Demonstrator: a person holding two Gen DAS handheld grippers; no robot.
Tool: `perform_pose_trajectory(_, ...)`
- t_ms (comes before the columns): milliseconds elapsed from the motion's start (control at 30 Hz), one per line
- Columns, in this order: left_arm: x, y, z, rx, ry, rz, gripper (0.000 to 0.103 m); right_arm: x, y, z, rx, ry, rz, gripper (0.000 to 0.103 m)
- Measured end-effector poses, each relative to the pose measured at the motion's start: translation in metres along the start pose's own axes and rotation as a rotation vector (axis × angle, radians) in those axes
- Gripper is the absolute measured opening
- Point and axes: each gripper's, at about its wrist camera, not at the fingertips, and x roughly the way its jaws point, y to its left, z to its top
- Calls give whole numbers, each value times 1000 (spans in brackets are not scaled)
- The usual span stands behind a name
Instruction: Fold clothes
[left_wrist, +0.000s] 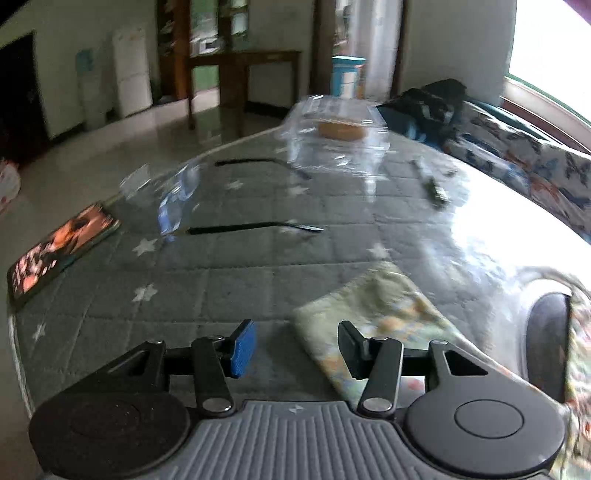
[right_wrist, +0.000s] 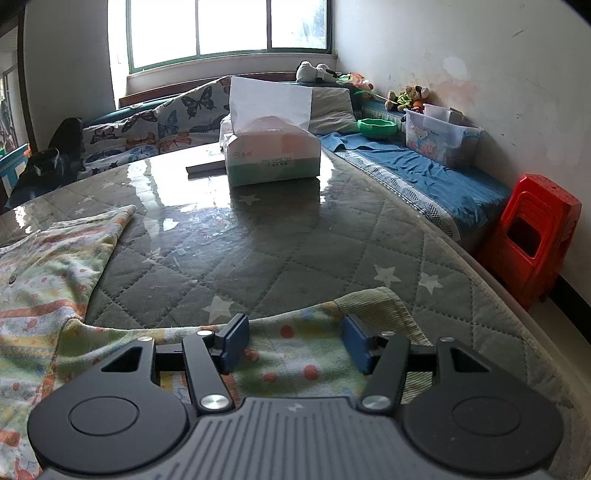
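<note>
Nearest my right-hand camera, at the bottom of its frame, my right tongs (right_wrist: 293, 345) stand open with nothing between the blue pads, directly over a sleeve or leg of the patterned garment (right_wrist: 48, 280). That piece ends in a ribbed cuff (right_wrist: 380, 306) just above and to the right of the tongs, and it runs leftward along the bottom of the frame to join the main body of the cloth, which spreads over the lower left on the quilted surface (right_wrist: 295, 236). A tissue box (right_wrist: 271, 155) sits well apart in the upper middle.

In the left-hand view, which is blurred, my left tongs (left_wrist: 297, 347) are also open and empty. A corner of the same cloth lies in the lower middle, under the tongs' right finger (left_wrist: 349, 341), and stretches up and to the right. The left pad is over bare quilt. A book (left_wrist: 61, 245) lies at the left edge, and a clear plastic box (left_wrist: 338, 133) sits in the upper middle.

I judge the right tongs the better placed: the cuffed limb lies across their gap, so closing there would catch the cloth. The left tongs would need to shift right to get cloth between the pads.
</note>
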Motion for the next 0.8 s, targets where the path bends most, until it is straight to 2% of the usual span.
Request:
perform_pose_trajectory(100, -9, -27, -6, 96, -18, -69, 50, 1, 1, 0, -3, 0, -2, 59)
perform_pose_trajectory(167, -16, -50, -14, 177, -25, -157, 46, 0, 1, 0, -2, 1, -2, 59)
perform_pose_trajectory(367, -36, -112, -40, 426, -45, -384, 44, 0, 0, 0, -2, 1, -1, 59)
perform_pose_trajectory(500, -40, -136, -51, 536, -56, -450, 45, -1, 0, 1, -2, 2, -1, 59)
perform_pose_trajectory(633, -33, -148, -55, 589, -59, -457, 44, -1, 0, 1, -2, 5, -1, 59)
perform_pose_trajectory(800, -31, -158, -60, 658, -77, -501, 44, -1, 2, 2, -3, 9, -2, 59)
